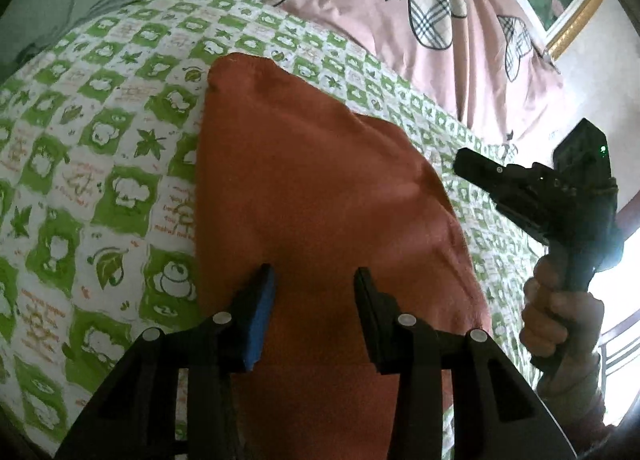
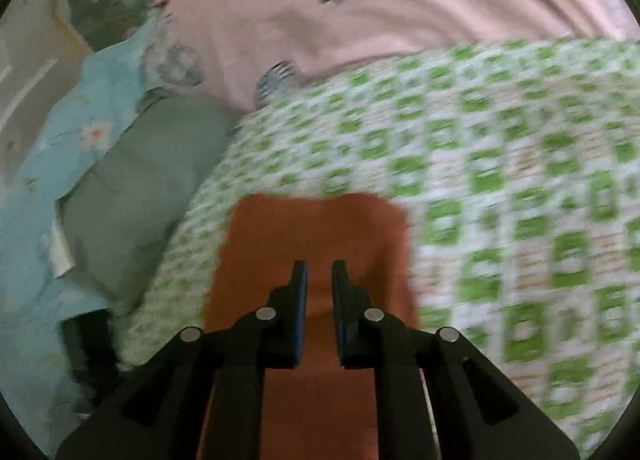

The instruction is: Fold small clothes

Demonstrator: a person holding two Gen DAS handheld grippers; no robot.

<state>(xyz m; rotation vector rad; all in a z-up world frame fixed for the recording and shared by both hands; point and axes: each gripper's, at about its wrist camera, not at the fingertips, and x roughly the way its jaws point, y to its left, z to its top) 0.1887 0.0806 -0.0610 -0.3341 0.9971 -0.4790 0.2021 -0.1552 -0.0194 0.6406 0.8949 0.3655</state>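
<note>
left hand-held gripper (image 1: 315, 274) half-open, over orange garment (image 1: 320, 188)

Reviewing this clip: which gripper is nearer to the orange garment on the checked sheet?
Left. The left gripper hangs directly over the orange garment, jaws apart. The right gripper is raised off its right edge, above the green checked sheet, jaws nearly closed, nothing between them.

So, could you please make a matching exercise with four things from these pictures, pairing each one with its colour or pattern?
Things:
1. small folded cloth garment
2. checked bed sheet
3. large soft quilt
4. plain pillow

Colours or patterns:
A. pink with plaid hearts and dark stars
B. grey-green
C. rust orange
D. white with green squares

Pairs: 1-C, 2-D, 3-A, 4-B
</note>
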